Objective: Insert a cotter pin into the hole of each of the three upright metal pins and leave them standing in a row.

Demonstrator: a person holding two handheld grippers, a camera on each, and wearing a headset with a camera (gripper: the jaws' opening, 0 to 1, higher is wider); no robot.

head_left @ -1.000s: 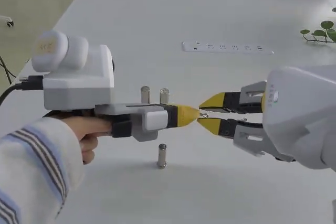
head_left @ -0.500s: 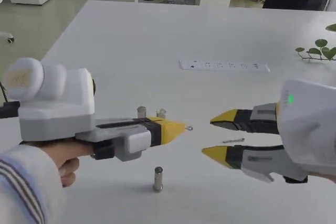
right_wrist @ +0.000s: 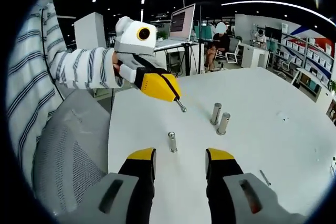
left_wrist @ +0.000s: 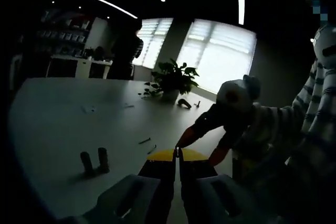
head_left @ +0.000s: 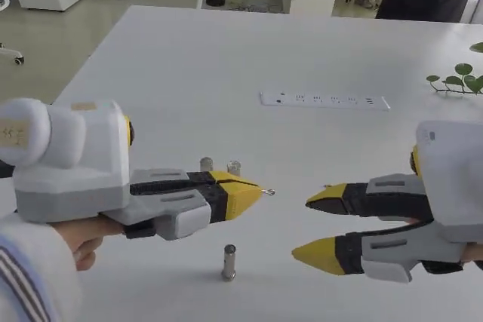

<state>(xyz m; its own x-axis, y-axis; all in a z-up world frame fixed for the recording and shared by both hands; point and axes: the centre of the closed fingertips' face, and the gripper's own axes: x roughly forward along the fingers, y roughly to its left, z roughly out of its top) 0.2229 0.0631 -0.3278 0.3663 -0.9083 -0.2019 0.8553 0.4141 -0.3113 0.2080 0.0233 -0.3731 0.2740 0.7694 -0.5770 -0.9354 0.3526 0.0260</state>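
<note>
Head view. The left tool [head_left: 259, 190] is clenched on one cotter pin [head_left: 266, 192]. Only its looped end pokes past the yellow tips; the shank is hidden between them. The right tool [head_left: 302, 228] is released, jaws well apart, at 3 o'clock from the left tool and not touching it; its body is cut off by the frame edge. I count three metal pins [head_left: 229, 262], all upright on the tabletop [head_left: 189, 65]. Two stand just beside each other at 11 o'clock from the left tips, their lower parts covered by that tool. One stands alone at 7 o'clock. I cannot make out any cross-holes. A power strip [head_left: 324, 100] lies at 12 o'clock, farther back. Plant leaves [head_left: 456, 81] at 2 o'clock are cut off.

Left gripper view. Dim. The jaws are pressed together, and the cotter pin [left_wrist: 177, 151] is a thin sliver above them. Two metal pins [left_wrist: 85, 162] stand at 9 o'clock. Two loose cotter pins [left_wrist: 144, 141] lie flat at 11 o'clock. The right tool [left_wrist: 195, 147] enters at 2 o'clock, with a striped sleeve [left_wrist: 315, 103] behind it. A potted plant [left_wrist: 170, 80] stands at 12 o'clock.

Right gripper view. The right tool's [right_wrist: 181, 158] jaws are spread, with nothing between them. Three metal pins [right_wrist: 171, 141]: one at 12 o'clock, two at 1 o'clock. The left tool [right_wrist: 176, 98] is at 11 o'clock, its cotter pin [right_wrist: 180, 105] clear of every pin. One loose cotter pin [right_wrist: 264, 177] lies at 4 o'clock.
</note>
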